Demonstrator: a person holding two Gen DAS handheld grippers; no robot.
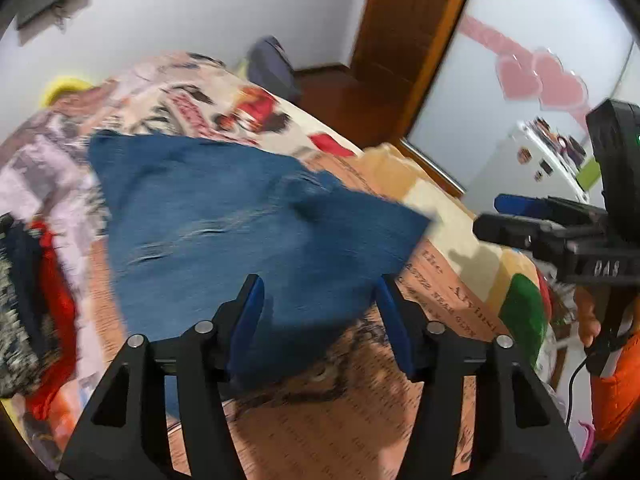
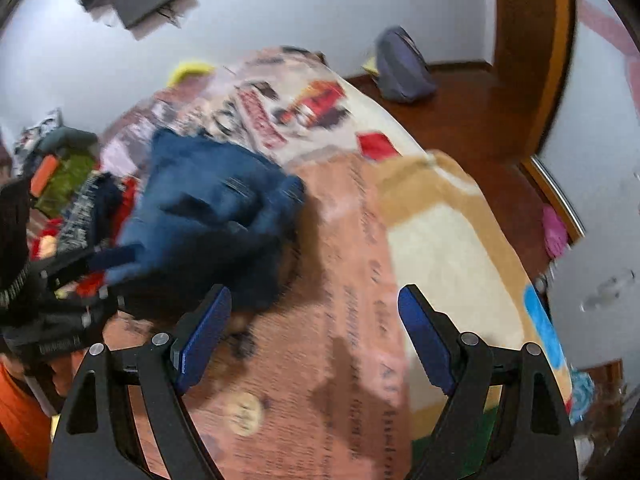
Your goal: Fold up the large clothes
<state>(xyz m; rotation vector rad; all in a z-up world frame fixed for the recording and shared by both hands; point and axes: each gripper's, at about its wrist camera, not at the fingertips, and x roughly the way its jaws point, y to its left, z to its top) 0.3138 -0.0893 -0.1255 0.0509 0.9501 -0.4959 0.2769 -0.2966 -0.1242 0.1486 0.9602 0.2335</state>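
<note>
We are holding the left tool released just above the near edge of the blue knitted garment, which is lying on the patterned bedspread. The right tool, beside the garment, is gaping empty. Soft, limp cloth: we are judging its corners the best hold.
</note>
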